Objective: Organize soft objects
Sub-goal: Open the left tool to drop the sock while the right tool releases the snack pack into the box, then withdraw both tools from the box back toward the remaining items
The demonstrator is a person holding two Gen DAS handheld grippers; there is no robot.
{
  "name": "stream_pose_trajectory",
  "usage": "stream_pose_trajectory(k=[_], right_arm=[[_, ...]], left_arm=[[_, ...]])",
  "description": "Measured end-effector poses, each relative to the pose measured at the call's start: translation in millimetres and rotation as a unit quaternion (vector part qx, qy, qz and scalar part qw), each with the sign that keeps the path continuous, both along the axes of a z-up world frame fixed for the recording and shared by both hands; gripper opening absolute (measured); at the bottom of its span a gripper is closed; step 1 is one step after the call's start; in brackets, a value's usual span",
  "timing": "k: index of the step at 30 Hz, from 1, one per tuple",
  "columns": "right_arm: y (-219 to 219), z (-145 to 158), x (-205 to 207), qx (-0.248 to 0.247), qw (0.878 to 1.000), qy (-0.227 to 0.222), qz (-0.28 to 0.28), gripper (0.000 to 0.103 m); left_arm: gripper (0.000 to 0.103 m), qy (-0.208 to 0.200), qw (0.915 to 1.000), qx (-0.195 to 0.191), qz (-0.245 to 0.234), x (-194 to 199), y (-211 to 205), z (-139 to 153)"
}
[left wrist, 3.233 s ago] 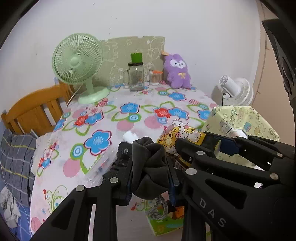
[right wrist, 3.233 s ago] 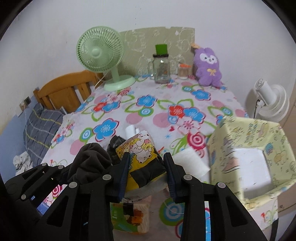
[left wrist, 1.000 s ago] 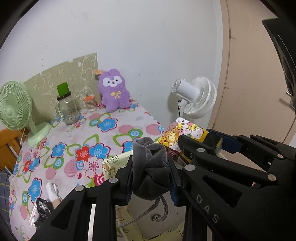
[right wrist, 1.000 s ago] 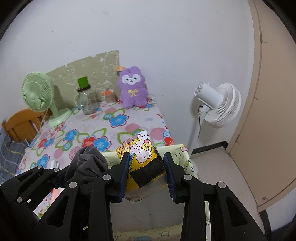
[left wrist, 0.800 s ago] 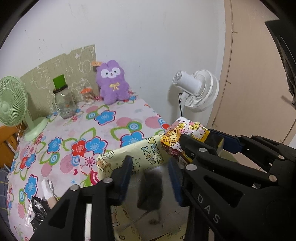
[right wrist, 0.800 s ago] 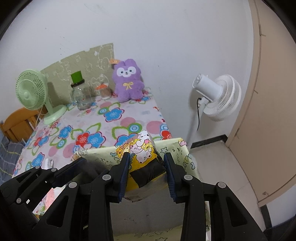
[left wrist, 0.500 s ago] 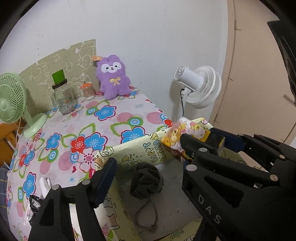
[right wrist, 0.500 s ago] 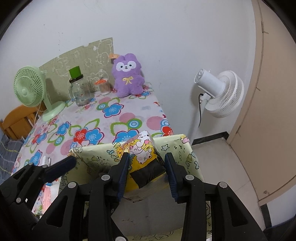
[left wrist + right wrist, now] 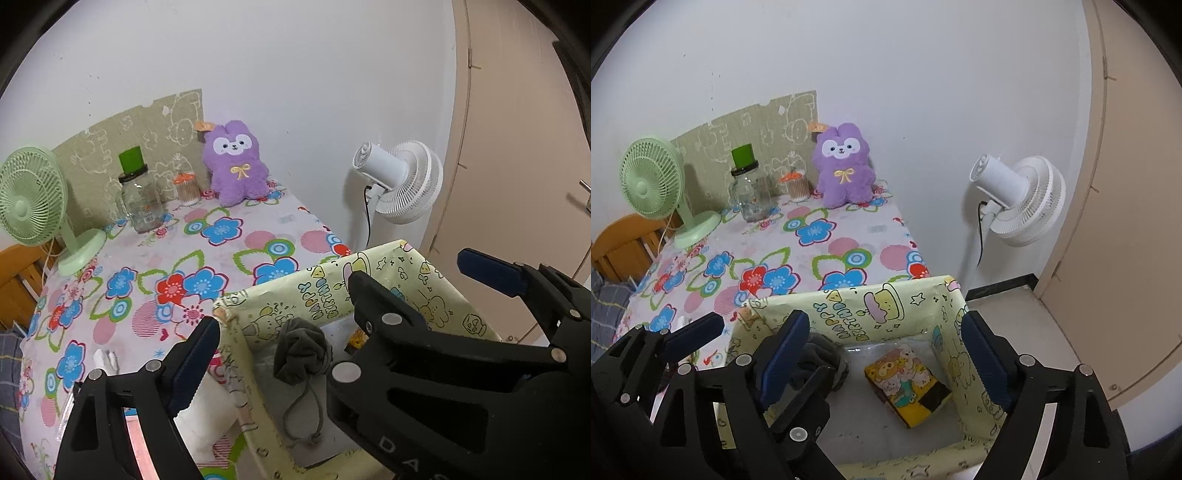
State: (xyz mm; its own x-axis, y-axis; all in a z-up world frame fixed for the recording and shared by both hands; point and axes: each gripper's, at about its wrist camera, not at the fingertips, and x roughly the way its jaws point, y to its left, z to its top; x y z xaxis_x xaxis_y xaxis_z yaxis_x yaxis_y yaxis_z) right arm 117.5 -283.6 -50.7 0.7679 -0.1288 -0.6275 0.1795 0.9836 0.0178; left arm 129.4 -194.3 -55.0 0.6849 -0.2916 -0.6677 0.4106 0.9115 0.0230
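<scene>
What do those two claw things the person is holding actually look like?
Both are matte black plastic tools. The left gripper and the right gripper each have two long angular fingers built from flat linked bars, joined by round silver rivets. The fingertips carry dark blue pads. White letters reading DAS are printed on the left gripper's body. No cables, hands or sleeves show in either view.

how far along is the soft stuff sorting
Done: the dark drawstring pouch and the cartoon-print packet lie inside the yellow box. In hand: nothing; the left hand-held gripper and the right hand-held gripper are opening, empty. Possibly left: the purple plush on the table.
</scene>
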Motion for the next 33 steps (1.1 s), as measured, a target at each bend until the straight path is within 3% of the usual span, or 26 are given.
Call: stream_pose_trajectory(k=[16,33], right_arm=[[36.1,21.0,-43.7,-0.011,0.999,-0.031,-0.017,0.092],[86.6,35.0,-77.4,-0.031,0.998,-0.061,-0.001,0.1]], left_arm=[[0.089,-0.03,0.9994,-0.013,-0.007,-44.0,34.5,21.6],[0.092,-0.053,0.9983,-0.021,0.011,-75.7,83.8,32.5]])
